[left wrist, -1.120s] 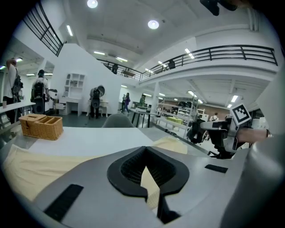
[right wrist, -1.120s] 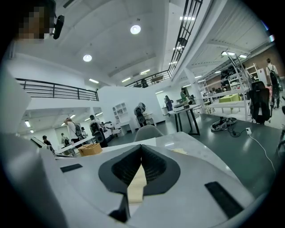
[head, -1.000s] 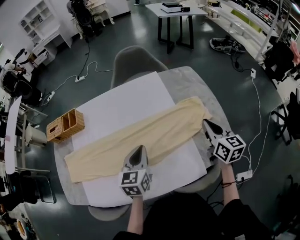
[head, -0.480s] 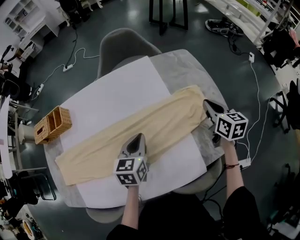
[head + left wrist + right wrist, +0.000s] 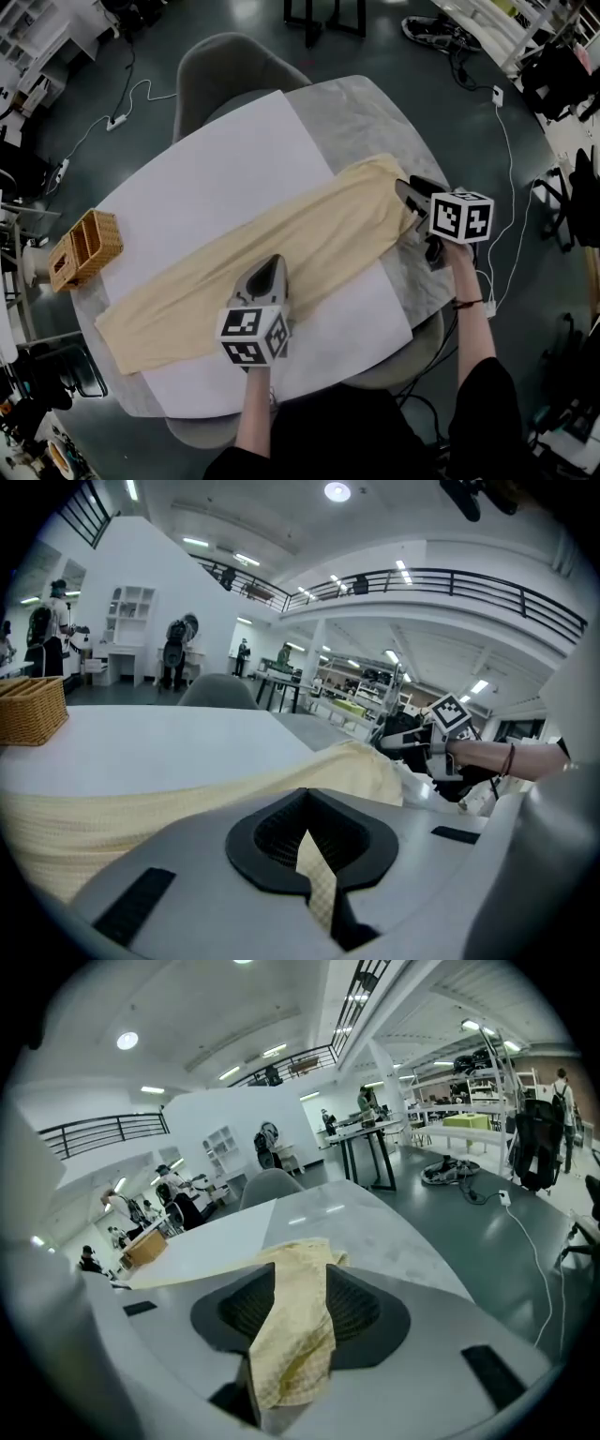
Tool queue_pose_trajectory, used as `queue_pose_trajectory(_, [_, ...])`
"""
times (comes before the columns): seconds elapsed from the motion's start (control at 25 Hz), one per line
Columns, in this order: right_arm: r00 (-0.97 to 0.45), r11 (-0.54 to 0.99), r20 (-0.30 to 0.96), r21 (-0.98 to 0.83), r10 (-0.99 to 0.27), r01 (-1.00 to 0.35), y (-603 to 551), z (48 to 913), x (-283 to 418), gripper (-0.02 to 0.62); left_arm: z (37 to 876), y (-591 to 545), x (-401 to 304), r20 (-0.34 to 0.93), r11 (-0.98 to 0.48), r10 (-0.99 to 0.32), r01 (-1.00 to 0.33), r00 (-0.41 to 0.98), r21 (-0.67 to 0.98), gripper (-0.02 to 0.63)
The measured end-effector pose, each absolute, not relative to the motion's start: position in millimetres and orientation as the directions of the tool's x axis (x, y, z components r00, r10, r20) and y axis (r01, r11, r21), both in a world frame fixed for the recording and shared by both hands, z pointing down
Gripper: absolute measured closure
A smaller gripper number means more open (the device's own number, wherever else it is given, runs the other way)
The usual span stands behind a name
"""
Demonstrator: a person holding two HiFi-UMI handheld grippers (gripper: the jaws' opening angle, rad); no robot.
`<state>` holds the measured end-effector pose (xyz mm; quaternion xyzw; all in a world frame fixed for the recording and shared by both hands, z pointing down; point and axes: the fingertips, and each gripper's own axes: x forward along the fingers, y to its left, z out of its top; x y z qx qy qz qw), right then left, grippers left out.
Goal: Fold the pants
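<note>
Grey polished floor [image 5: 122,37] with trailing cables surrounds a rounded grey marble-patterned table [image 5: 375,103], and a grey shell chair [image 5: 225,70] is tucked in at its far side. Most of the tabletop is covered by a white rectangular sheet [image 5: 225,159]. A woven wicker basket with compartments [image 5: 84,250] stands at the table's left edge, just off the sheet.

Long pale yellow pants [image 5: 281,248] lie flat and stretched out diagonally across the sheet. One end is near the table's near-left edge, and the other reaches past the sheet onto bare tabletop at the right.

At about the middle of the pants' near edge sits the left gripper [image 5: 272,265], pointing away from the person and tilted downward. Its jaws are pressed together on a thin strip of the yellow fabric, which shows as a narrow wedge between them.

At the right end of the pants is the right gripper [image 5: 405,192], also angled downward, with its marker cube [image 5: 461,216] facing up. Its jaws have just been opening and now stand apart. A bunched fold of the pants still lies loosely in the gap between the ribbed black pads [image 5: 354,1309].
</note>
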<state>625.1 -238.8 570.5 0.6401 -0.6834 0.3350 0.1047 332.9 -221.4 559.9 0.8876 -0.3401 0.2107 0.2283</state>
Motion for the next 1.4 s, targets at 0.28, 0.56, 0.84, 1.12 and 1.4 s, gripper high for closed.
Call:
queue_pose_trajectory(0.28, [-0.143, -0.05, 0.639, -0.274, -0.756, -0.96, -259, 599, 637, 0.38, 567, -227, 332, 0.549, -0.657, -0.5, -0.706, 0.669, 0.262, 0.598])
queue_pose_trajectory(0.56, [-0.166, -0.018, 0.721, -0.24, -0.673, -0.971, -261, 623, 637, 0.374, 571, -229, 334, 0.557, -0.653, -0.502, -0.712, 0.661, 0.257, 0.598])
queue_pose_trajectory(0.84, [-0.137, 0.073, 0.788, -0.117, -0.6, -0.99, -256, 632, 632, 0.438, 566, -231, 336, 0.556, -0.649, -0.515, -0.721, 0.652, 0.244, 0.598])
queue_pose_trajectory(1.12, [-0.196, 0.067, 0.796, -0.193, -0.573, -0.979, -257, 634, 628, 0.523, 560, -229, 333, 0.551, -0.633, -0.535, -0.736, 0.64, 0.239, 0.598])
queue_pose_trajectory(1.4, [-0.22, 0.002, 0.769, -0.273, -0.6, -0.962, -253, 626, 630, 0.548, 547, -224, 316, 0.547, -0.618, -0.57, -0.759, 0.613, 0.206, 0.598])
